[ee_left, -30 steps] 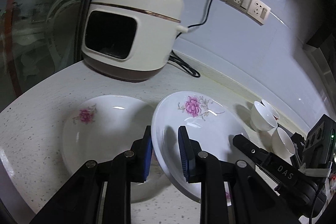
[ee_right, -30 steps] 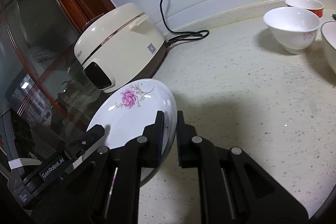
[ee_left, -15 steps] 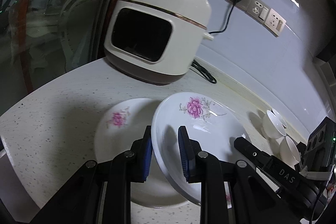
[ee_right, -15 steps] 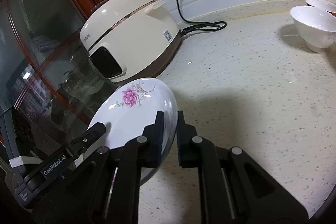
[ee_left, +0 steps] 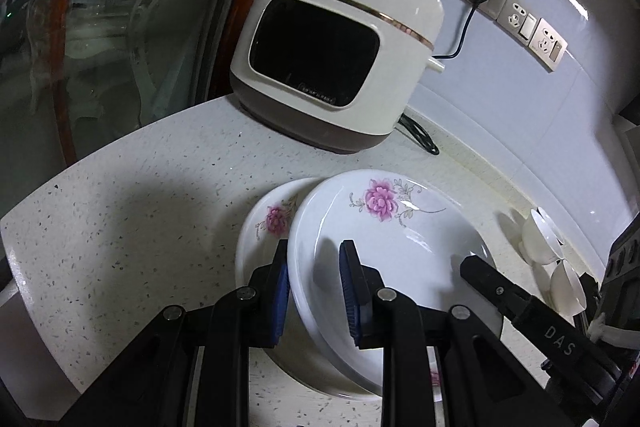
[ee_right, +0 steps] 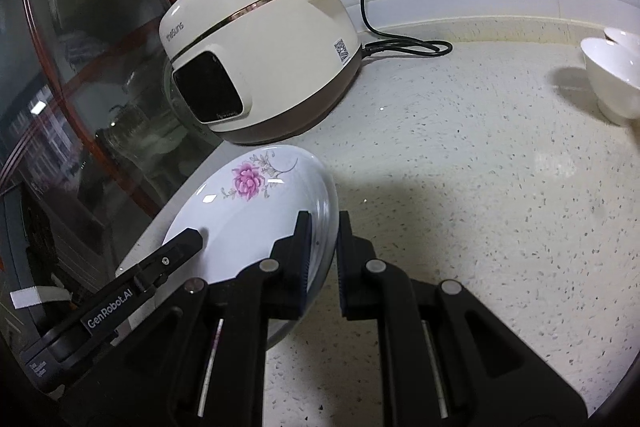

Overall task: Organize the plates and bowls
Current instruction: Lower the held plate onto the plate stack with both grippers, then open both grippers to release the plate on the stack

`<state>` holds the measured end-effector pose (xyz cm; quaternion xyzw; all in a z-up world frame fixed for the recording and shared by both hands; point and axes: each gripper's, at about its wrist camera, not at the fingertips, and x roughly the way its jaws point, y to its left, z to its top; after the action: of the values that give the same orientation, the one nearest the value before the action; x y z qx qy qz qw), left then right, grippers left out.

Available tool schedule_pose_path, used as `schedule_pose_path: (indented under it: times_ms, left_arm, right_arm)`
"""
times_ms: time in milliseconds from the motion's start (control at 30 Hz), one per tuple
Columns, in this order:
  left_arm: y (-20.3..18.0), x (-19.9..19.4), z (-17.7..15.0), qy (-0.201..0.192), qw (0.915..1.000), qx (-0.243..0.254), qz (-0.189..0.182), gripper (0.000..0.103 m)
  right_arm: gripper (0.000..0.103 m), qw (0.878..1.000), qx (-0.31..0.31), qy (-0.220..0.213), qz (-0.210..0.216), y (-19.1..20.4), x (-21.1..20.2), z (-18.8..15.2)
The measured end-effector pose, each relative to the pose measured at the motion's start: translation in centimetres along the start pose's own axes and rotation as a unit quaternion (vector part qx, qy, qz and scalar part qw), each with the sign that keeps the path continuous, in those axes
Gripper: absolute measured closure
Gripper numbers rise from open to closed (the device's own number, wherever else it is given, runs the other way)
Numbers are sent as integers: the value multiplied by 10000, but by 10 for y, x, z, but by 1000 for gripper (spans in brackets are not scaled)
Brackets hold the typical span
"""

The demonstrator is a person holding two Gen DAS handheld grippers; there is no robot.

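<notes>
Reading "thesuns" on cooker (ee_left: 336, 47), "GenRobot.AI" on left gripper (ee_right: 132, 291).

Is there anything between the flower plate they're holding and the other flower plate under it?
Nothing visible. The held plate, pinched by the left claw and right claw, hangs partly over the lower plate. The rice cooker and bowls stand off to the sides.

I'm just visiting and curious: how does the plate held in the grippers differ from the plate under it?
The held plate is tilted, gripped at opposite rims by the left gripper and right gripper; the lower plate lies flat on the counter. The held plate shows fully, the lower plate is mostly covered. Both are white with a pink flower.
</notes>
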<state>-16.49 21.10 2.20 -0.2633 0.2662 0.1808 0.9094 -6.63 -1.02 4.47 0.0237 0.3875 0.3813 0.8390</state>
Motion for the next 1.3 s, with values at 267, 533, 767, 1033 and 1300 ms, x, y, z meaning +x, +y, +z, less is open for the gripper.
schedule_pose_path:
  times_ms: [267,533,767,1033,1300]
  left_arm:
    - [3,-3,0,-60,10000,13,40,79]
    - [0,-5,-1,-46,9999,52,76,78]
    - [-3,-4,-2,-76,9998,123,155,76]
    - [-2,-11,6,-267,9989,164,346,75]
    - [1,-8,6,-197,9988,170,410,75]
  right_arm:
    - [88,10000,-31,64,-46,2,6,2]
    - [86,10000,23,38,18,1,4,0]
    - [84,10000,26,51,29,2,6,0]
    - [81,9998,-180,-2,93,15,12,4]
    - [70,9997,-179,56,143,17,18,4]
